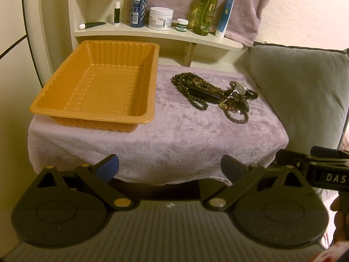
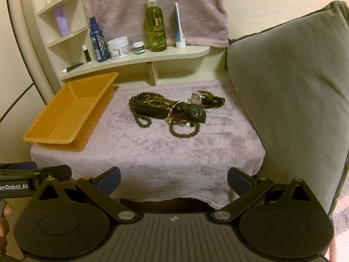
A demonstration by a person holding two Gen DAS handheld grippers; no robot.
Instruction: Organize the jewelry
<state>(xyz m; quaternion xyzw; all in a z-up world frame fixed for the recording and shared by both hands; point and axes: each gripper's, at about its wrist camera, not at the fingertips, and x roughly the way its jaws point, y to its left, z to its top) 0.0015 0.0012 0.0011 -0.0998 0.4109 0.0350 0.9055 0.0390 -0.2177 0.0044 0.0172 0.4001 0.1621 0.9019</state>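
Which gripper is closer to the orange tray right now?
Left. The left gripper faces the orange tray slightly leftward; the right gripper sits further right, facing the jewelry pile.

Warm, dim yellowish indoor light is washing evenly over both views, giving everything a muddy orange-green cast; shadows are staying soft, pooling darkest just ahead of the jaws under the towel's [image 1: 157,144] front edge. Fisheye distortion is bowing lines toward the edges and blackening the corners; fine grain is softening detail far beyond the jaws.
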